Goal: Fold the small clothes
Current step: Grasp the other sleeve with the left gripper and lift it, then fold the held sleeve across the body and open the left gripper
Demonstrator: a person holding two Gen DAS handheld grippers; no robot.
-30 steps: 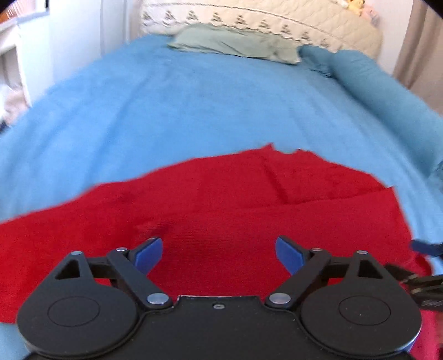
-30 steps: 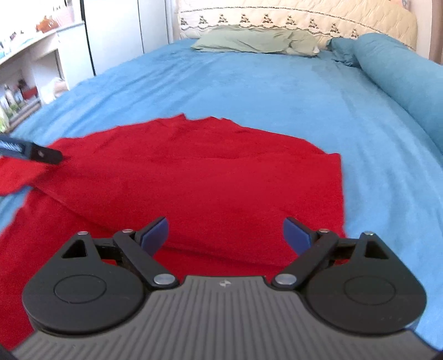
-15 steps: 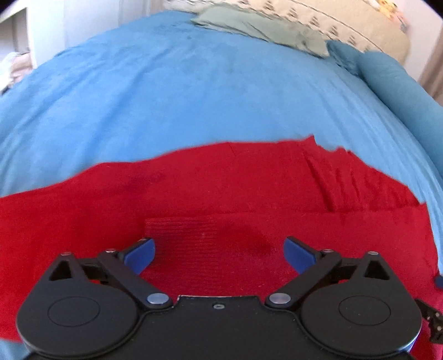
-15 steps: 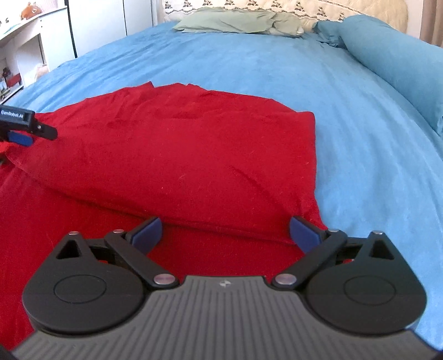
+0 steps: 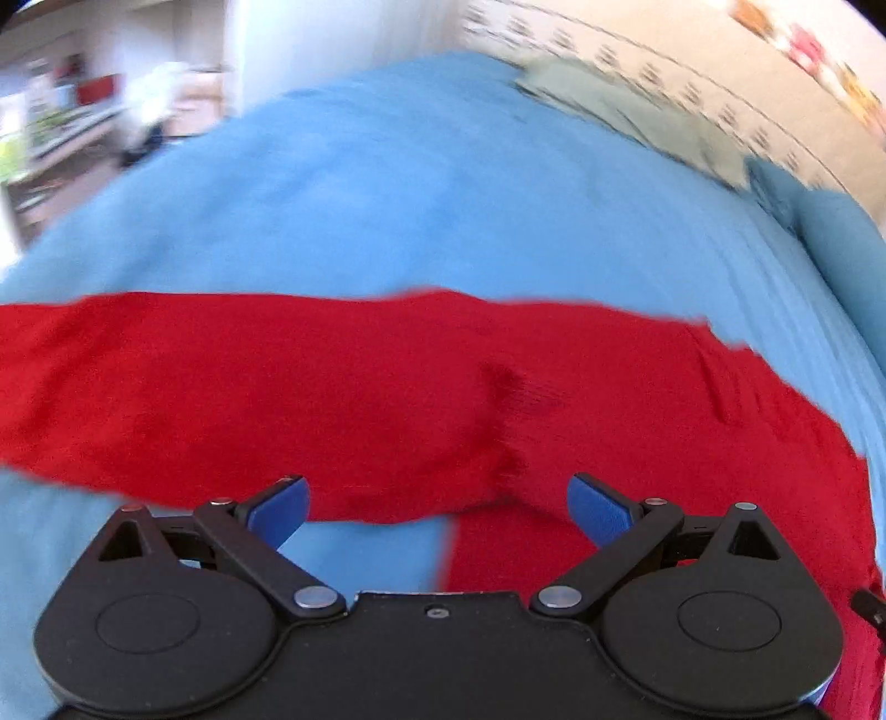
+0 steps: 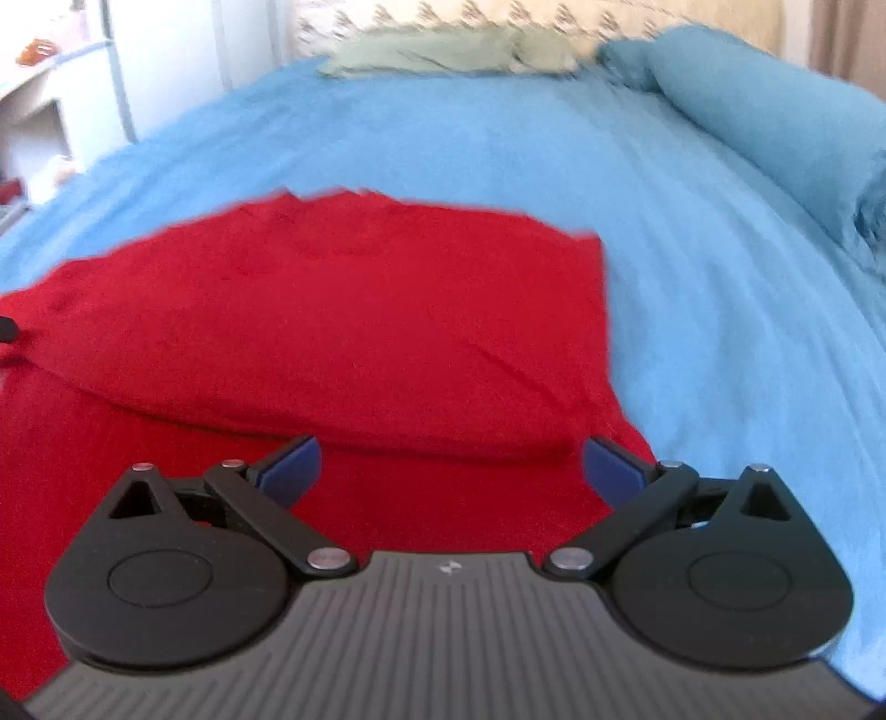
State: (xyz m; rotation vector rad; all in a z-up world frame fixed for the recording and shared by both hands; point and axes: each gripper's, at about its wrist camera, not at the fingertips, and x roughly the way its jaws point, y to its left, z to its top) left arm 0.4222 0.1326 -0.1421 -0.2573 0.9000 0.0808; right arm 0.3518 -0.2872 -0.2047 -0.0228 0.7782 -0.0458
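While the red garment (image 6: 343,310) lies on the blue bed (image 6: 720,288), both claws gape wide, holding nothing.

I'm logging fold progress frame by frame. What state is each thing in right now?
Red garment: spread on the bed, partly folded, one layer lying over another, held by neither tongs.
Left tongs: open, empty, over the garment's near edge.
Right tongs: open, empty, over the garment's fold.
Blue bedspread: laid flat under the garment.
Green pillow: lying at the head of the bed.
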